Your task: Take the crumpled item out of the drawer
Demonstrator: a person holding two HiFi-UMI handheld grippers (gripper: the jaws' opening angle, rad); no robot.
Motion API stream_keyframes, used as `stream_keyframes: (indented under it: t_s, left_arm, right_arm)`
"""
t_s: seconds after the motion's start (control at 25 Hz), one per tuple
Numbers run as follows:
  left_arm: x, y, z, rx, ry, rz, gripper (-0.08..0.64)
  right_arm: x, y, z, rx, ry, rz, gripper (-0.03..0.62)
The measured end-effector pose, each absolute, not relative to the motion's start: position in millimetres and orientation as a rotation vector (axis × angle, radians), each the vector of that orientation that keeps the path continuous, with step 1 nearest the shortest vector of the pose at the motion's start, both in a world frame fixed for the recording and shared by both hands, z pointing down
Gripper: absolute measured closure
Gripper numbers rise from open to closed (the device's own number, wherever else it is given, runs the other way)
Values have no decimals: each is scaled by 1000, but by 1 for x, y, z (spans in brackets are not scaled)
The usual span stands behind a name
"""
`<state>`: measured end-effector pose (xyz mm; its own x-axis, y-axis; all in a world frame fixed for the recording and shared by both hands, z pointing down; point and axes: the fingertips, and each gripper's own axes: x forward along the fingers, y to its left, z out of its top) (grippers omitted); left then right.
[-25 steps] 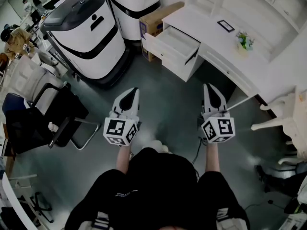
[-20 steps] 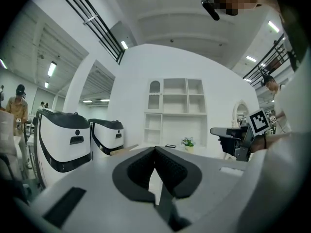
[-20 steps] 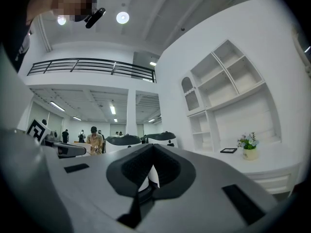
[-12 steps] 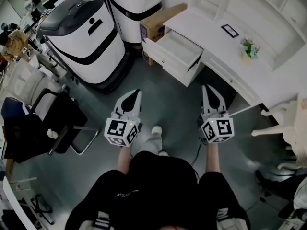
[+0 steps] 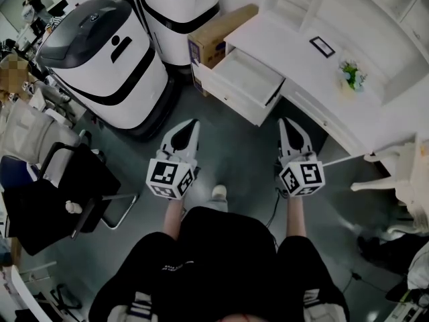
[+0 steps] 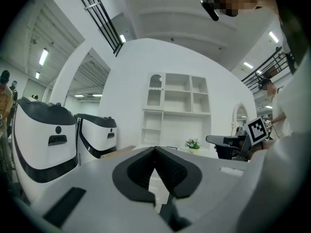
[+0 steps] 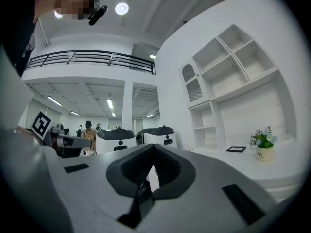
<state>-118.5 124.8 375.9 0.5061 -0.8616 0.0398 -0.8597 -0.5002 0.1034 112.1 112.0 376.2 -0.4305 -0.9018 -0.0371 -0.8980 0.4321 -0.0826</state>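
Note:
A white desk (image 5: 295,52) stands ahead with one drawer (image 5: 244,79) pulled open toward me. The drawer's inside looks plain white from the head view, and I make out no crumpled item in it. My left gripper (image 5: 193,122) and my right gripper (image 5: 284,121) are held side by side above the grey floor, a short way in front of the drawer, both pointing at it. In the left gripper view the left gripper (image 6: 155,149) is shut with nothing between its jaws. The right gripper (image 7: 153,145) is likewise shut and empty in its own view.
Two large white-and-black machines (image 5: 107,52) (image 5: 177,12) stand left of the desk, with a cardboard box (image 5: 218,29) beside the drawer. A black chair (image 5: 60,193) is at the left. A picture frame (image 5: 322,45) and a small flower pot (image 5: 352,76) sit on the desk. A white chair (image 5: 395,173) stands at right.
I have stepped a little closer to the desk, and a foot now shows below the grippers. Both grippers stay shut, side by side.

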Motion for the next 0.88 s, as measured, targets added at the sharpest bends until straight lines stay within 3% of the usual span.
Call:
stream_keyframes:
  t_s: [0.88]
  left_arm:
    - [-115,-10,408,2590,-1426,12,563]
  right_arm:
    - [134,-7,407,-1717,2514,-250,600]
